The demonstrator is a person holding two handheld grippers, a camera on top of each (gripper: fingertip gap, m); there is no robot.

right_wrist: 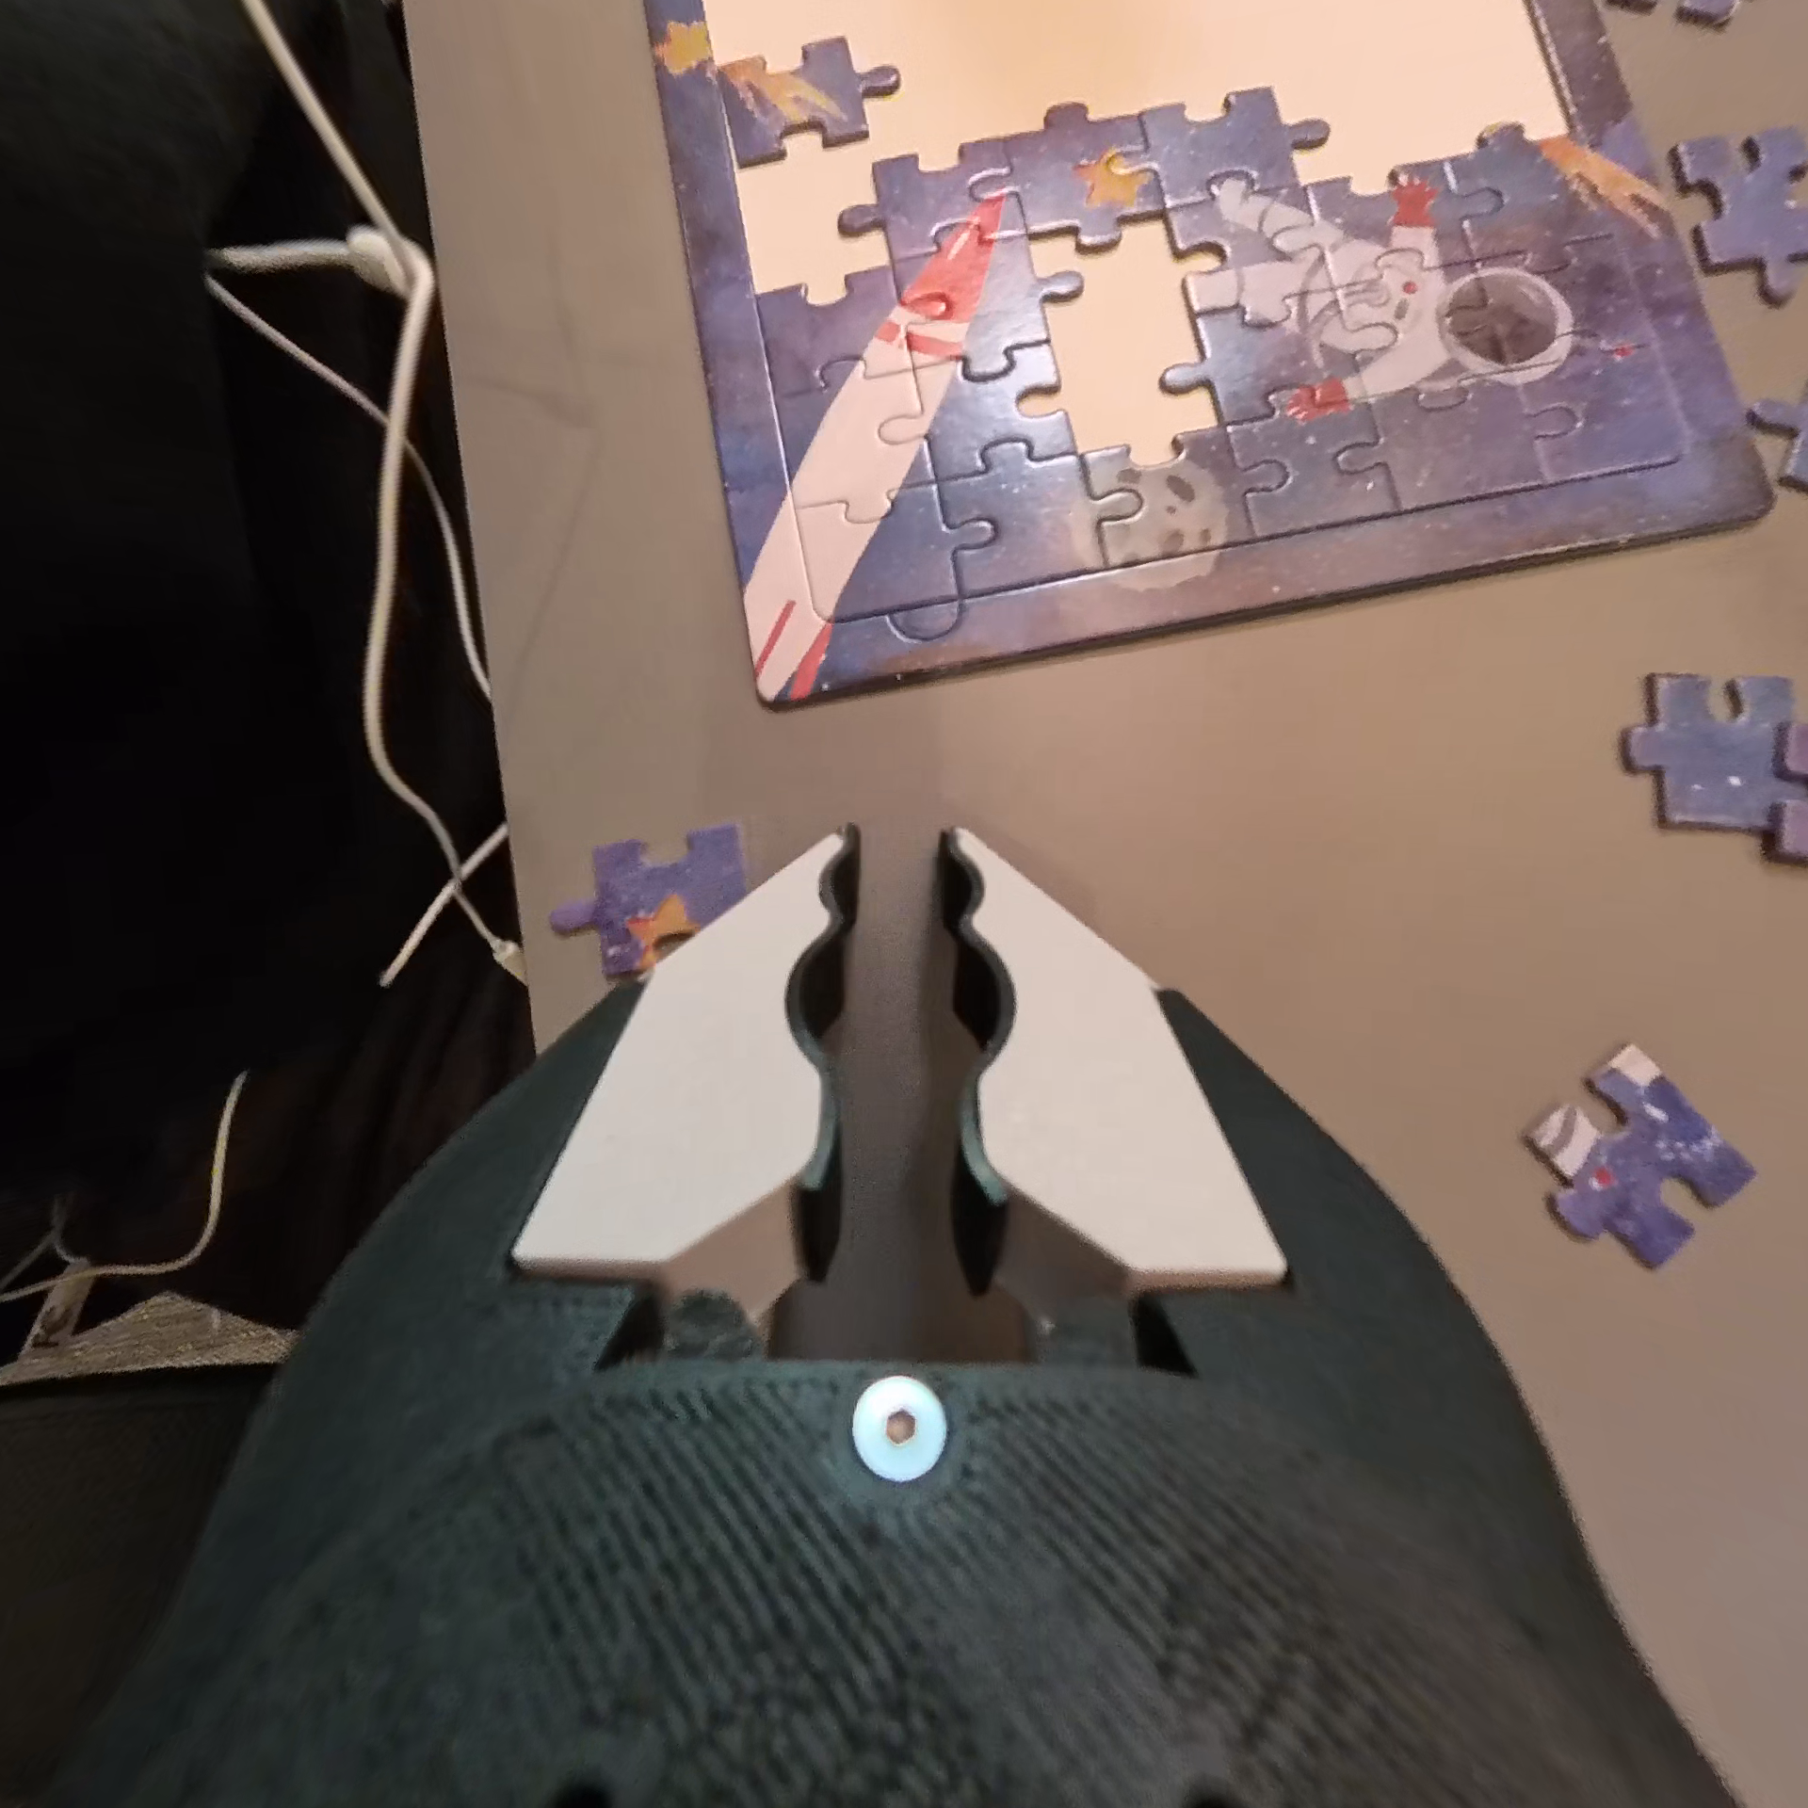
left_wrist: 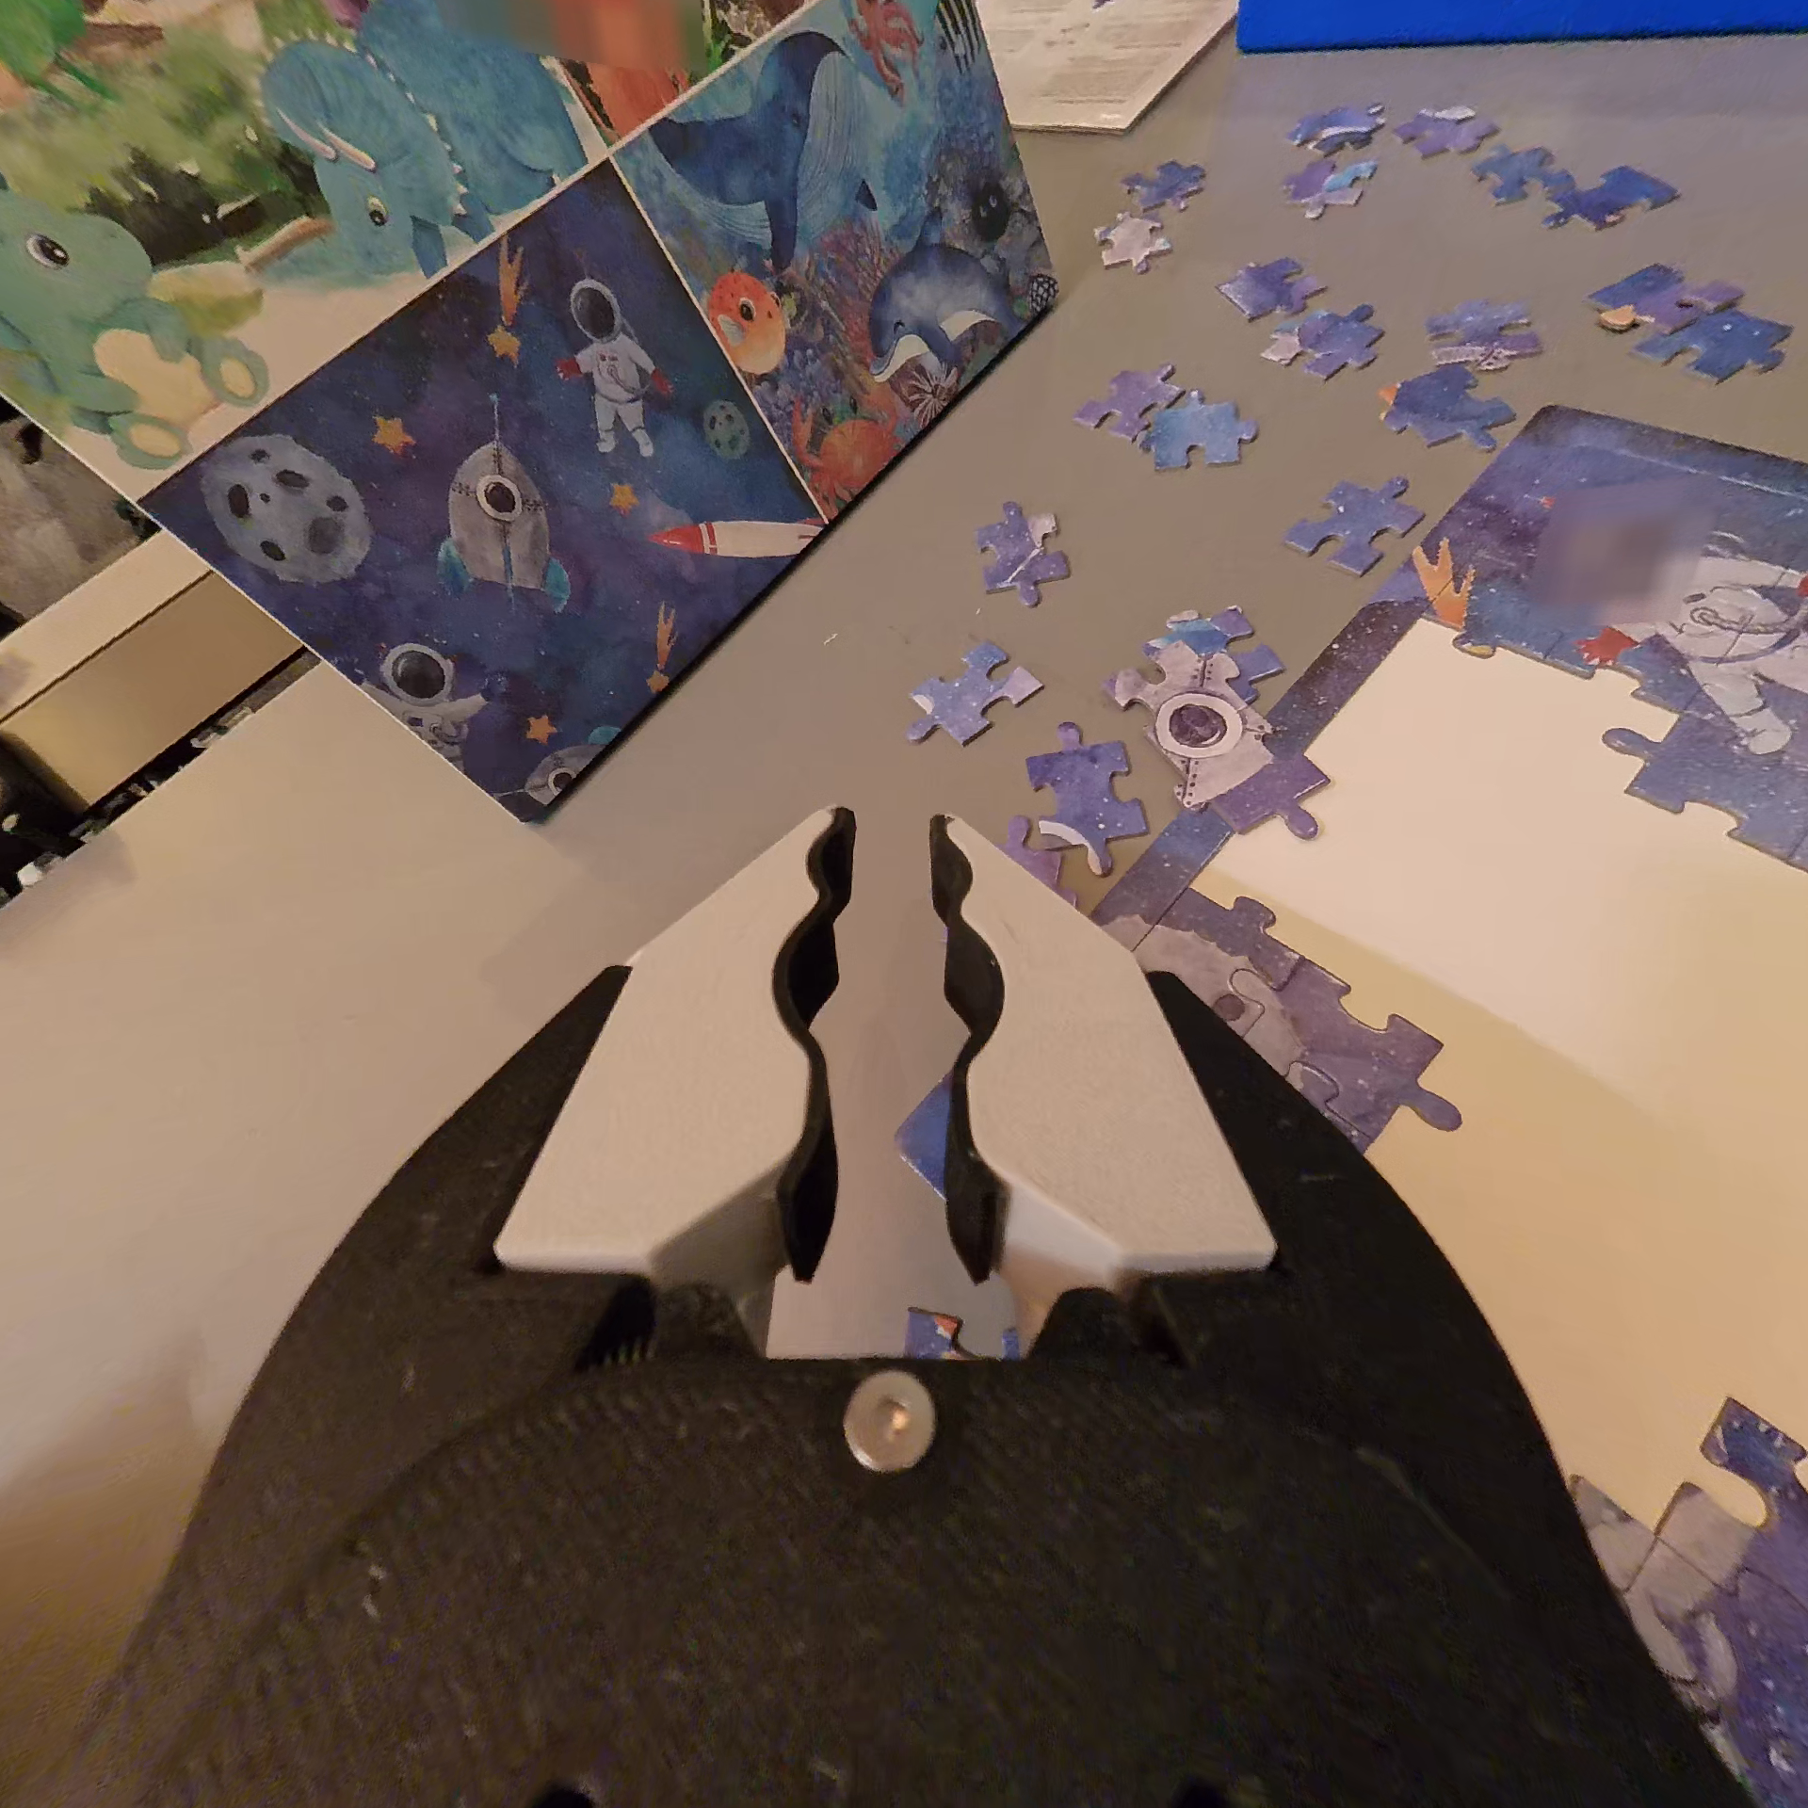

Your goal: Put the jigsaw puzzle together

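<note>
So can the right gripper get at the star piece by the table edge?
Probably yes: the star piece lies flat just left of the right gripper, whose narrowly parted jaws hold nothing; only bare table lies between.

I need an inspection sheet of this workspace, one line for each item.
Surface: grey table.
Job's things: puzzle board partly filled; loose pieces scattered beside it.
Clutter: picture box standing; paper sheet.
Grippers: left gripper narrowly open over bare table, nothing between the fingers; right gripper the same, star piece beside it.
Cables: white cables off the table edge.
Surroundings: dark, unclear.
</note>
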